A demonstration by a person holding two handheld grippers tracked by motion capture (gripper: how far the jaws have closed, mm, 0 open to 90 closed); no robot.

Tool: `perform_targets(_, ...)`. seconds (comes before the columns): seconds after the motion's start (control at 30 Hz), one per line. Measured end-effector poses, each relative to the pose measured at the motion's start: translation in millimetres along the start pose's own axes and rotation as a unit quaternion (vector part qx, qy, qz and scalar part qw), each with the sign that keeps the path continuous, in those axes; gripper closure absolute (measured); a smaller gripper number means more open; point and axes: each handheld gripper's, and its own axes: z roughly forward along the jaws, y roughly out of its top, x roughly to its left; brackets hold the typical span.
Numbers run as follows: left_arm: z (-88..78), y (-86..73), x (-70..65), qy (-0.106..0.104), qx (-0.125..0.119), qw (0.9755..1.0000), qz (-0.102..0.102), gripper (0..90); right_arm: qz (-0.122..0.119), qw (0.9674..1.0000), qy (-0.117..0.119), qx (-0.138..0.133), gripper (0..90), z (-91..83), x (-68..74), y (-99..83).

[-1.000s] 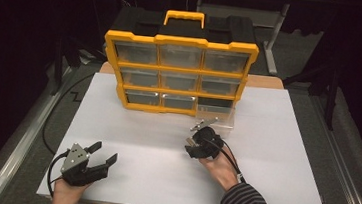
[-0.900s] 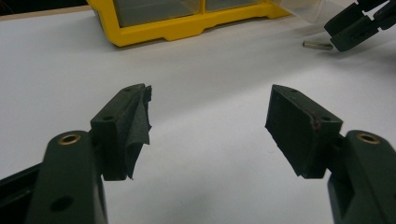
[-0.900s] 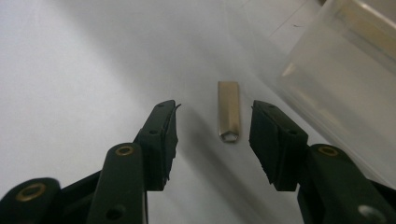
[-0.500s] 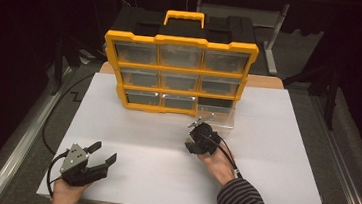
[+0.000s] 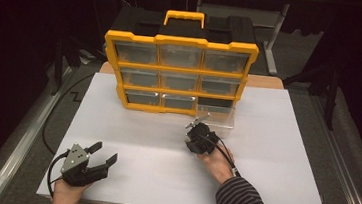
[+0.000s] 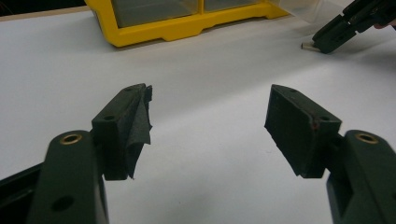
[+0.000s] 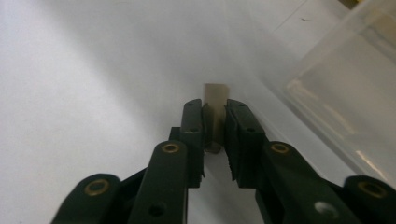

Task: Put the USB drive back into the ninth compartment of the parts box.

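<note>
Where the right gripper (image 7: 215, 128) points down at the white table sheet (image 5: 275, 141), its jaws have just been closing and now pinch a small flat beige-grey piece (image 7: 215, 114), pads pressed on both its faces, its end sticking out past the tips. Just beyond and to one side of these jaws lies a clear plastic drawer (image 7: 345, 107), pulled out of the yellow-and-black drawer cabinet (image 5: 179, 71) behind it. The left gripper (image 6: 210, 123) rests well apart, near the table's front edge, jaws spread wide with nothing between them; a loose strip of black padding (image 6: 140, 128) hangs from one pad.
</note>
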Motion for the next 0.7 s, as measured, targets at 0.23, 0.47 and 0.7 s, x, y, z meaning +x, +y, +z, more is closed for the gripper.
perform_targets(0.23,0.3,-0.2,0.0,-0.001,0.000,1.0000,-0.001,31.7,-0.006,1.0000,0.004,0.007,79.3,-1.3,0.4,1.9)
perform_targets(0.47,-0.9,0.2,-0.8,0.005,-0.004,1.0000,-0.003,32.2,-0.015,0.9998,0.011,-0.009,79.4,-14.6,3.9,-2.1)
perform_targets(0.7,-0.3,0.0,-0.8,0.004,-0.002,1.0000,-0.003,32.1,-0.014,0.9995,0.017,-0.021,79.4,-25.6,4.6,-7.6)
